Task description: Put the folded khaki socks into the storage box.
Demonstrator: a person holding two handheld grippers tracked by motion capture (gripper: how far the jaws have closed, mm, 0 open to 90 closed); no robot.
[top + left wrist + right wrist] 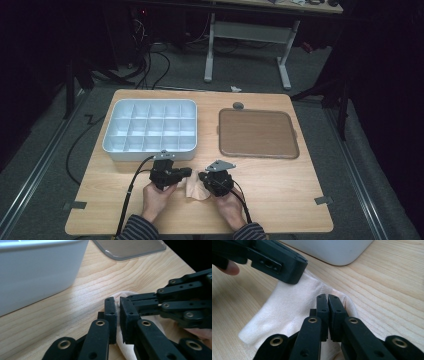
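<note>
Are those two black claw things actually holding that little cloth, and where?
Both jaws are shut over the pale cloth. Each seems to pinch its rumpled top layer near one end, though the pinch itself is hidden.

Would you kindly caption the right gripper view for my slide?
Right gripper, jaws shut, over a cream knitted cloth on the light wooden table.

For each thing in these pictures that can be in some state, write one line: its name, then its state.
Left gripper: jaws shut, over the cloth's edge.
Right gripper: jaws shut, over the cloth.
Cloth: cream, crumpled, lying on the table between both grippers.
Compartment box: open, compartments empty.
Brown tray: flat on the table, empty.
Table: wooden, level.
</note>
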